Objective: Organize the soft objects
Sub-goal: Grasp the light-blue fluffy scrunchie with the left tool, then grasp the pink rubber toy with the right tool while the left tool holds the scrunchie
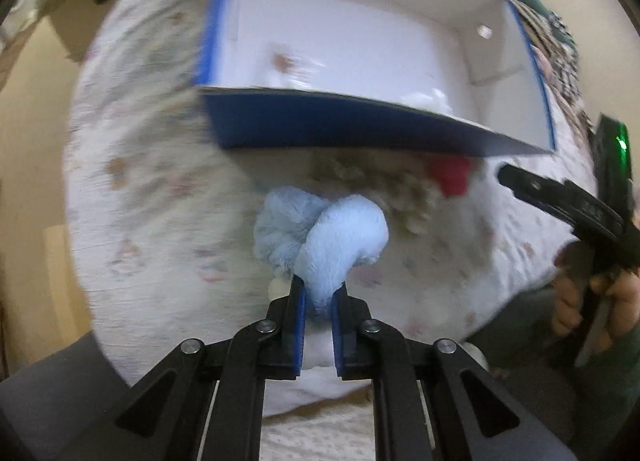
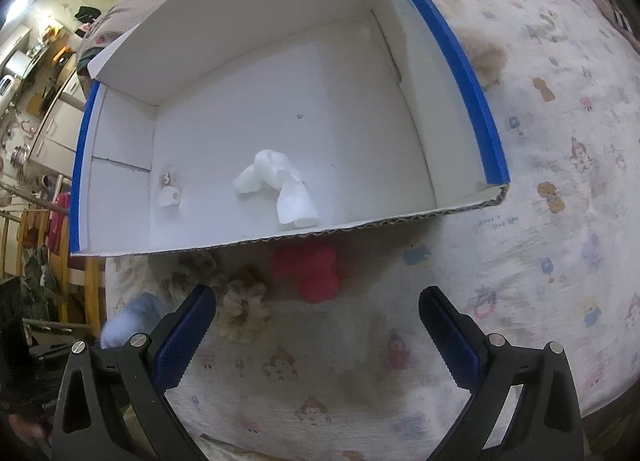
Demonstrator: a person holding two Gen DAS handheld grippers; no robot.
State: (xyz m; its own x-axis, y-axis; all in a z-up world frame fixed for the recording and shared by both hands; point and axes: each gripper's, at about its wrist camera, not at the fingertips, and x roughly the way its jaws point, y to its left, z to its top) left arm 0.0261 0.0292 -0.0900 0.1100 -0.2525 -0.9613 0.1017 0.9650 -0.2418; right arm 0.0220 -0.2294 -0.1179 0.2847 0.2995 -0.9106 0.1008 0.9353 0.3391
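My left gripper (image 1: 319,287) is shut on a light blue plush toy (image 1: 320,233) and holds it above the bed in front of a blue-sided cardboard box (image 1: 340,123). The box (image 2: 472,61) is white inside and holds a white soft object (image 2: 276,181) and a small white toy (image 2: 170,193). A beige fluffy toy (image 2: 240,309) and a red plush toy (image 2: 312,267) lie on the bed just before the box's near wall. My right gripper (image 2: 316,313) is open and empty above them. The blue plush shows at the left edge (image 2: 128,321).
The bed is covered by a white patterned blanket (image 2: 540,221). Another tan fluffy toy (image 2: 480,53) lies beyond the box's right wall. Shelves and furniture (image 2: 40,101) stand off the bed at the left.
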